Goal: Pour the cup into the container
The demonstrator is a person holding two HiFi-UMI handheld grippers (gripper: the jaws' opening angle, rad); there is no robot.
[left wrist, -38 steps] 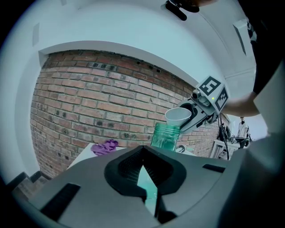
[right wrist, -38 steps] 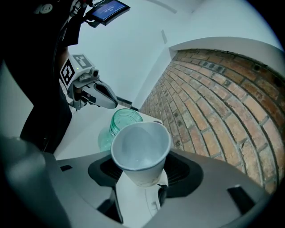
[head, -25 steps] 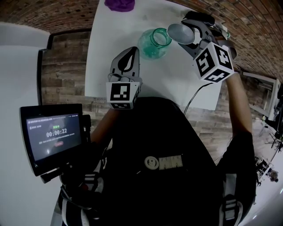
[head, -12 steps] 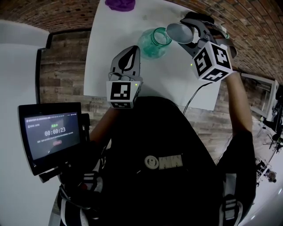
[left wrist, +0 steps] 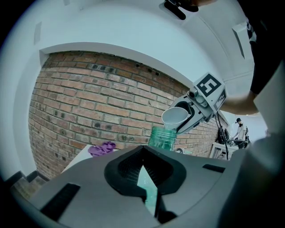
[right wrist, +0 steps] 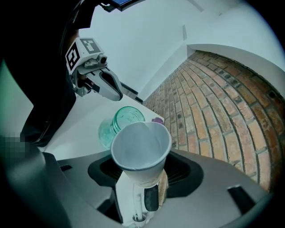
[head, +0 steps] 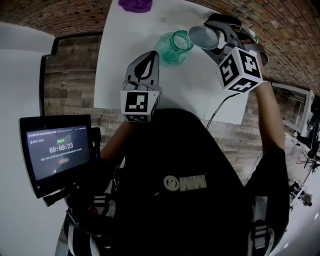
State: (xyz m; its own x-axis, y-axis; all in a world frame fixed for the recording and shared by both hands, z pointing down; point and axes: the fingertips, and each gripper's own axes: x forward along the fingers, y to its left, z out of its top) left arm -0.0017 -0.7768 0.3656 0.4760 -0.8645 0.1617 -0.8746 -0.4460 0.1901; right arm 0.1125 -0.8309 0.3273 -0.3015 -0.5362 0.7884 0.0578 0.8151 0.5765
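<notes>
Over table (head: 190,90), right hand-held gripper (right wrist: 141,187) holds tilted cup (right wrist: 141,147) beside jar (right wrist: 127,118).

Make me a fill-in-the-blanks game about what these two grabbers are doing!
The right gripper holds a white ____. The jar on the table is ____ glass. The cloth at the table's far edge is ____. The left gripper holds ____.
Missing words: cup, green, purple, nothing.

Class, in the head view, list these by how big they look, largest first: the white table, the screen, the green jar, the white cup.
1. white table
2. screen, though it sits nearest the camera
3. green jar
4. white cup, only slightly smaller, and held nearer the camera than the jar
</notes>
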